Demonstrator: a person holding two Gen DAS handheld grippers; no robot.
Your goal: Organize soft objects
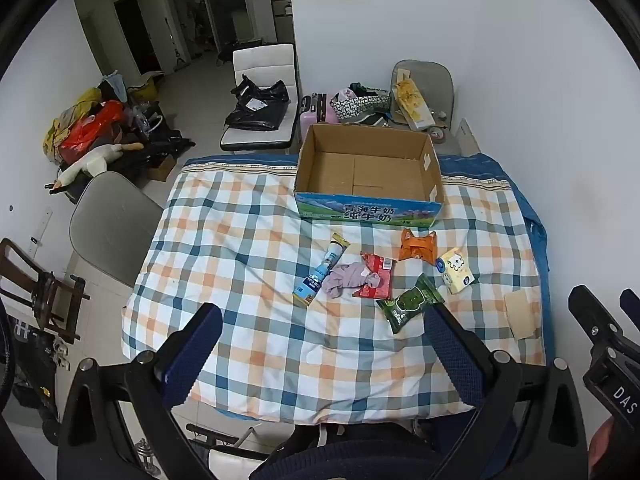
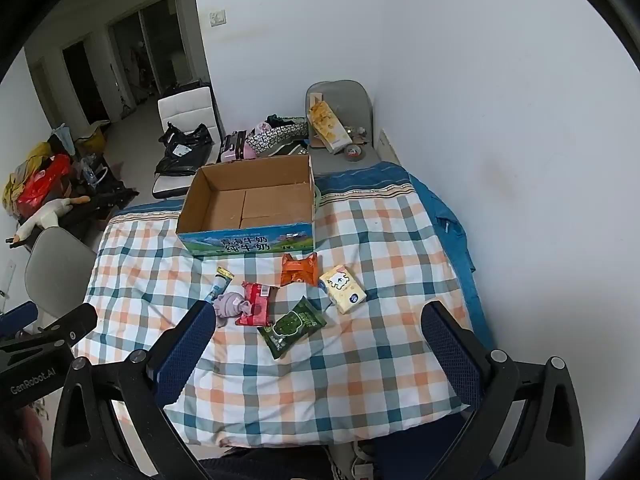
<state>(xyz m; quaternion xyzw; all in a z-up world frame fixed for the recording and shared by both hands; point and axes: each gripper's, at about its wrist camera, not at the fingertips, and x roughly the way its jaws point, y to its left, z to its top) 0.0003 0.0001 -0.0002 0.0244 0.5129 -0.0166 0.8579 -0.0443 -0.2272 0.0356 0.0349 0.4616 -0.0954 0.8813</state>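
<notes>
**Both grippers hanging spread over the checked quilt**

Nearest the lens, the left gripper (image 1: 322, 334) is hanging with its jaws spread wide, gripping nothing; the right gripper (image 2: 316, 334) is doing likewise. Ahead, on the blue-and-orange checked quilt (image 1: 248, 248), soft things are lying clustered: a crumpled lilac cloth (image 1: 347, 279) overlapping a red snack packet (image 1: 377, 276), a green wipes pack (image 1: 409, 307) at five o'clock of it, an orange pouch (image 1: 417, 245) and a yellow tissue pack (image 1: 457, 271) at two o'clock. An open brown cardboard box (image 1: 370, 168) is sitting at twelve o'clock.
</notes>
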